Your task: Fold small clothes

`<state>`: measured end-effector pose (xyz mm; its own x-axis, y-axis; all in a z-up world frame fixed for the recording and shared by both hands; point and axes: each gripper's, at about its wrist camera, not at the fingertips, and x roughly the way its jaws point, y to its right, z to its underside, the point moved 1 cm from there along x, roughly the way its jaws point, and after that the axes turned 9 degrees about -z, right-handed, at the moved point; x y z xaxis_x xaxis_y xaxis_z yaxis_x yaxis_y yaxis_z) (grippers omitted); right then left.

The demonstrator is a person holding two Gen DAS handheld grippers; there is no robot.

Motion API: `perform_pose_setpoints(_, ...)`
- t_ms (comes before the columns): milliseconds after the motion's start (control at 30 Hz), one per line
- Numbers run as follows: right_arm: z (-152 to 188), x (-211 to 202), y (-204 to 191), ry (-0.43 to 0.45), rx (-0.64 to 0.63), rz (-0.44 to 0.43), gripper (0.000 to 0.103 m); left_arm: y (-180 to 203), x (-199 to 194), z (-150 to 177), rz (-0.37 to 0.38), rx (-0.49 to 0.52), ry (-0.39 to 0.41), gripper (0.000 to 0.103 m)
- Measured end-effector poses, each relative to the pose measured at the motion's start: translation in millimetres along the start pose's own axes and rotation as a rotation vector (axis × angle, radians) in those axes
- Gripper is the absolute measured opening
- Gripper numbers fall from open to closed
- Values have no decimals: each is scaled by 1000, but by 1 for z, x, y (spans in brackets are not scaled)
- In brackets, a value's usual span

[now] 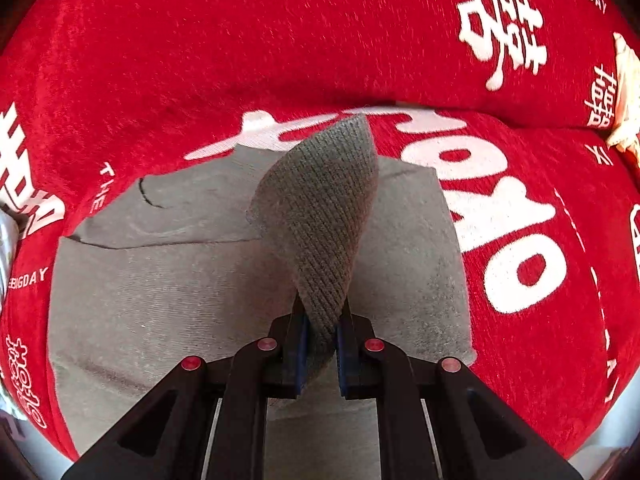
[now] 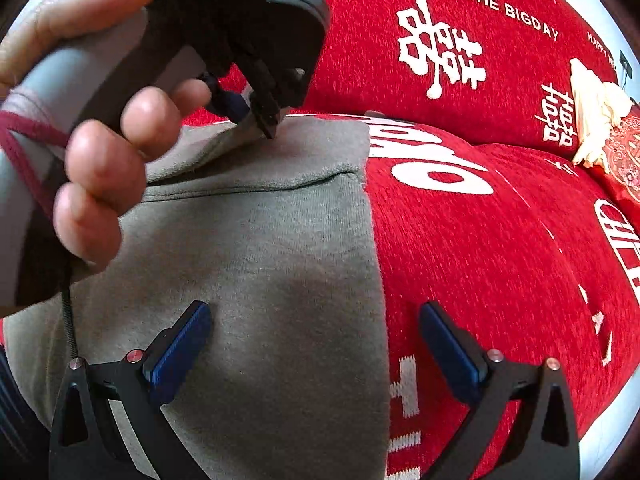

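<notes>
A grey garment [image 1: 168,292] lies flat on a red sofa cover, partly folded, with a fold edge across its far part. My left gripper [image 1: 320,344] is shut on the garment's ribbed grey cuff [image 1: 324,216] and holds it lifted above the fabric. In the right wrist view the garment [image 2: 260,248] fills the left half, and the left gripper [image 2: 256,114] pinches the cloth at its far edge, held by a hand. My right gripper [image 2: 316,344] is open and empty, hovering over the garment's right edge.
The red sofa cover [image 1: 248,48] with white lettering rises into a back cushion behind the garment. A cream crumpled cloth [image 2: 596,120] and a red patterned packet [image 2: 626,164] lie at the far right. A pale floor shows at the frame edges.
</notes>
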<state>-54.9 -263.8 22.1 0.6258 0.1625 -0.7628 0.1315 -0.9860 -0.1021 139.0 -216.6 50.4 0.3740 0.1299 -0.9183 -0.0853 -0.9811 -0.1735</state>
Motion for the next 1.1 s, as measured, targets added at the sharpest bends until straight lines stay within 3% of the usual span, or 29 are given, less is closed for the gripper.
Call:
perform_pose_setpoints(200,2,0,-1,-4,-2,1,103,2,13,4,50,-4,-18,13)
perform_pose_setpoints(233,2,0,-1,-6,-1,1,103,3,15,5,63,3,-18,19)
perform_pose_setpoints(300,3,-1,-1,-6,2,2,103,4,16,5,120,11,-19,55)
perform_pose_setpoints(333,3,-1,-1,-7,2,3,103,3,16,6,144,8,-21,90)
perform_pose_setpoints(367,3,-1,-2,-8,2,5,103,2,16,6,133,-1,-13,102)
perform_pose_setpoints(433,3,-2,-3,-10,-3,9,103,-1,12,6,106,-17,27,102)
perform_pose_setpoints(567,3,-6,-2,-12,-9,19,103,-12,10,8,190,-26,14,102)
perform_pose_setpoints(733,-15,-26,18,51,68,0,103,-55,-11,21,239,-70,91,102)
perform_pose_setpoints(800,-32,-32,25,87,97,-13,103,-76,-13,26,210,-94,115,102)
perform_pose_setpoints(933,-90,-22,15,133,97,-76,102,-126,-3,31,85,-174,118,102)
perform_pose_setpoints(1033,-131,0,-13,121,70,-157,102,-159,9,40,-18,-219,103,102)
perform_pose_setpoints(1100,-155,25,-40,76,34,-199,102,-177,16,47,-40,-243,85,102)
